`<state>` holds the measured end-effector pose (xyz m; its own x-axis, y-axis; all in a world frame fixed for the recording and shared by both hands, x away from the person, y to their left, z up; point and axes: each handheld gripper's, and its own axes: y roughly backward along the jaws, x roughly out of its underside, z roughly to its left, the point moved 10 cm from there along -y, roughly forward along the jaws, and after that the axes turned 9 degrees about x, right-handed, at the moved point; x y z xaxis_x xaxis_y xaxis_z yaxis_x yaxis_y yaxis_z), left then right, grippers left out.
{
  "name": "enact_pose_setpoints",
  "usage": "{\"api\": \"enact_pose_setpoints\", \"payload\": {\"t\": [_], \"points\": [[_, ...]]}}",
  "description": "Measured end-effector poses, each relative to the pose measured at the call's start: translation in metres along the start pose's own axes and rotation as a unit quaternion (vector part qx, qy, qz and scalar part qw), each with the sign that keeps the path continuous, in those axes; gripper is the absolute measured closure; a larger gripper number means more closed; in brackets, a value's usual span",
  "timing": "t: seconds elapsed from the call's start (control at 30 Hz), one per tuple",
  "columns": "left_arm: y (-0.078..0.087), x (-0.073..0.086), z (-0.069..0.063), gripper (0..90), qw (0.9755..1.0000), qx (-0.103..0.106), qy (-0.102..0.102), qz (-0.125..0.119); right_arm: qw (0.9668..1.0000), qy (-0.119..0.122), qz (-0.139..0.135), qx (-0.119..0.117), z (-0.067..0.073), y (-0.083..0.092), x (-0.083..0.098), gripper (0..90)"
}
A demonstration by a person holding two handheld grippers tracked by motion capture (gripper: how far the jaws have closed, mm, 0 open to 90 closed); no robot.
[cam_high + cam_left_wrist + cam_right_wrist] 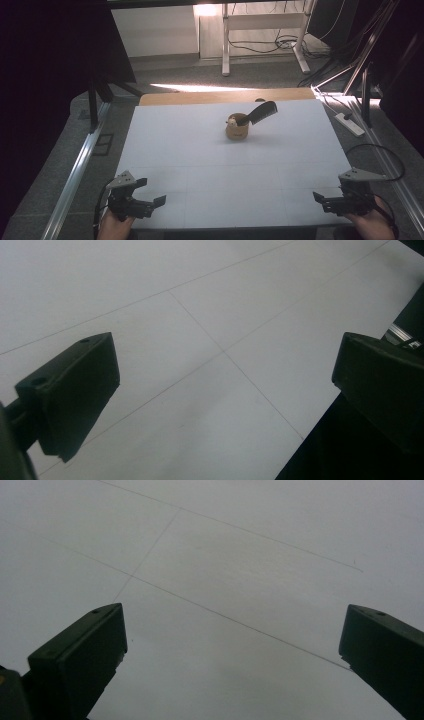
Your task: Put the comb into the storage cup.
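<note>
A small tan cup point(236, 129) stands upright at the far middle of the white table point(210, 160). A black comb-like tool point(260, 113) leans out of it to the right, beside a small pale item point(231, 120) at its rim. My left gripper point(151, 191) rests at the near left edge, far from the cup, open with nothing between its jaws. In the left gripper view, the left gripper point(227, 385) has bare table between its jaws. At the near right corner, my right gripper point(320, 201) is also open. Bare table lies between the jaws of the right gripper point(232, 650).
Metal rails point(75, 170) run along both sides of the table, over grey carpet. A white power strip point(350, 124) and cables lie on the floor at the right. A white desk frame point(265, 30) stands far behind. The table's near edge point(300, 440) drops off by the left gripper.
</note>
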<state>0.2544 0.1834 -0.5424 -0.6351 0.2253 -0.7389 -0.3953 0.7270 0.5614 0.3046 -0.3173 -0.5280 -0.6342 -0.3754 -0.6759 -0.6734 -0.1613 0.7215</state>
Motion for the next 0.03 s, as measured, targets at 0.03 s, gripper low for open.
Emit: {"api": "enact_pose_setpoints", "payload": {"t": [0.03], "points": [[-0.0001, -0.0002, 0.0000, 0.0, 1.0000, 0.000, -0.001, 0.001, 1.0000, -0.001, 0.000, 0.001, -0.0005, -0.0005, 0.0001, 0.0]]}}
